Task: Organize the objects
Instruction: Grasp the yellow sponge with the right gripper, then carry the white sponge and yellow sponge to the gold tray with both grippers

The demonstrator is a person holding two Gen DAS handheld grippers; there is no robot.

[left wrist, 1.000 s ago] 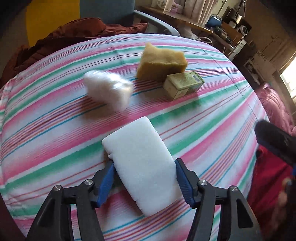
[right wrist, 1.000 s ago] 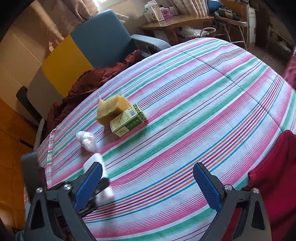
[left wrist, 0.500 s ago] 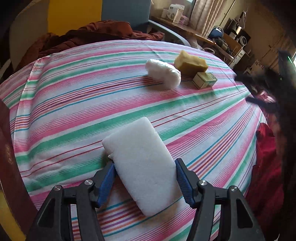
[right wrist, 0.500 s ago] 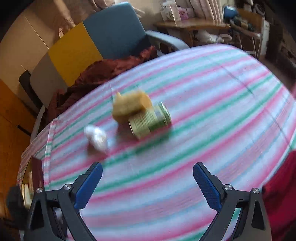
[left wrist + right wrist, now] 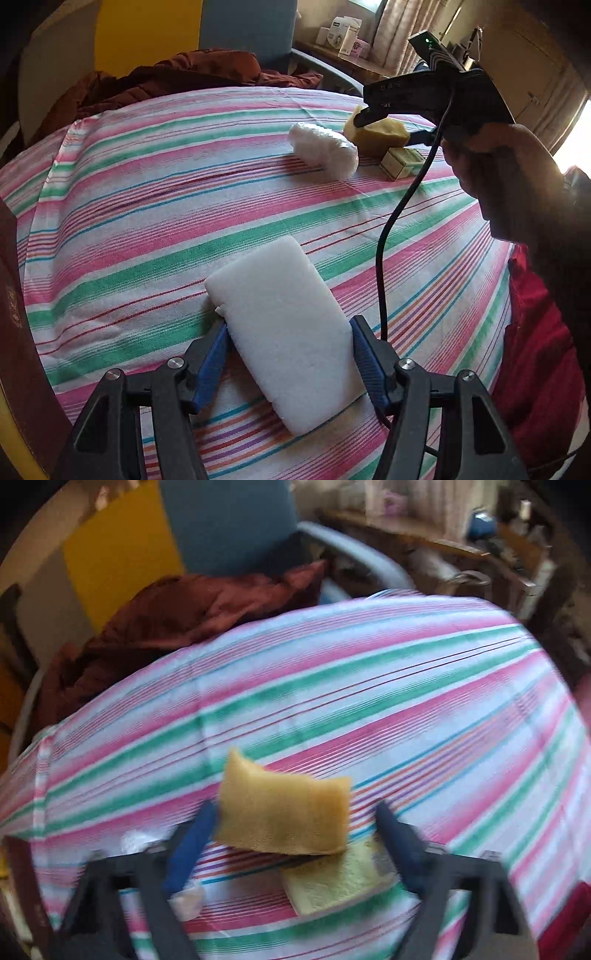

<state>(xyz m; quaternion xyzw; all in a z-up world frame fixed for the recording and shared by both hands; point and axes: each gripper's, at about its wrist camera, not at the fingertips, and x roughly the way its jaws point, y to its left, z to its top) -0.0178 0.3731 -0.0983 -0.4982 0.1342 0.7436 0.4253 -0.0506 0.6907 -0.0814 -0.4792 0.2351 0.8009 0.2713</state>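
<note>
My left gripper (image 5: 290,350) is shut on a white foam block (image 5: 280,332), low over the striped tablecloth (image 5: 147,221). At the far side lie a yellow sponge (image 5: 380,136), a small green-and-cream box (image 5: 402,162) and a white crumpled wad (image 5: 325,147). My right gripper (image 5: 393,125), held by a hand (image 5: 491,162), straddles the yellow sponge (image 5: 284,812). Its jaws are closing around the sponge: the left pad meets the sponge's edge and the right pad stands a little apart. The box (image 5: 332,882) lies just under and in front of the sponge.
A blue and yellow armchair (image 5: 236,33) with a rust-brown cloth (image 5: 177,81) stands behind the table. A side table with boxes (image 5: 343,33) is further back. Red fabric (image 5: 535,332) hangs at the right edge. A black cable (image 5: 384,258) dangles from the right gripper.
My right gripper swung across the table to the yellow sponge and its jaws narrowed around it. My left gripper drew back from the other objects with the white block, then held still.
</note>
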